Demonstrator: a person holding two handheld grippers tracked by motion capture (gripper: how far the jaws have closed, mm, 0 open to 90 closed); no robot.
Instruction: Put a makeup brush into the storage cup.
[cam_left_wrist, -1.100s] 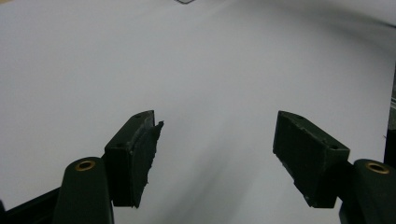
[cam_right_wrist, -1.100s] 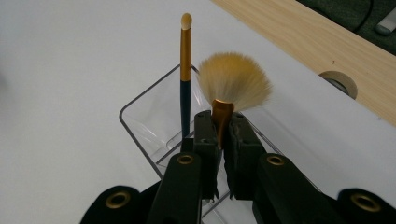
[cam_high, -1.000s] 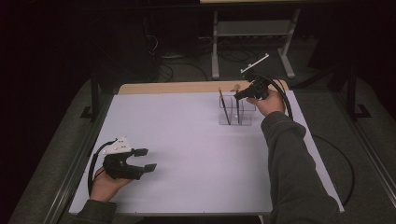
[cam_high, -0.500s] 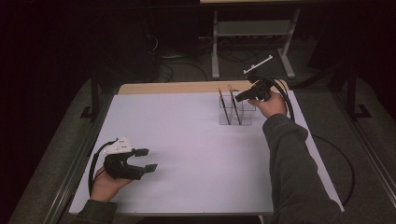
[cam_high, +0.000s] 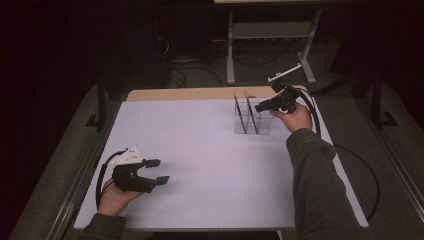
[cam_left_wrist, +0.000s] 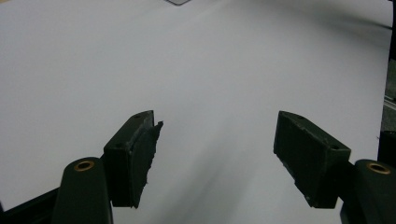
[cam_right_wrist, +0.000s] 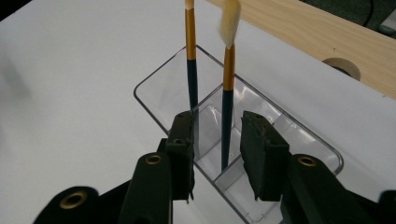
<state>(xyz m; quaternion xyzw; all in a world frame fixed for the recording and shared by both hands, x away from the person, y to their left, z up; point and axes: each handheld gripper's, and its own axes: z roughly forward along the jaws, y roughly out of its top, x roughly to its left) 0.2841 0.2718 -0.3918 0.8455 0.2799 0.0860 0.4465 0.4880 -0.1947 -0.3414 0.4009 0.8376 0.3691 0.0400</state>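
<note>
Right tongs just opening, releasing brush into clear holder; left tongs idling released. Next: backing off without tipping brush.

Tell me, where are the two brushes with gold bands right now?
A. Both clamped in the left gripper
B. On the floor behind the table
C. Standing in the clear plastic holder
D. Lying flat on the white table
C: in the right gripper view both brushes stand bristles up in the clear plastic holder, in neighbouring compartments.
</note>
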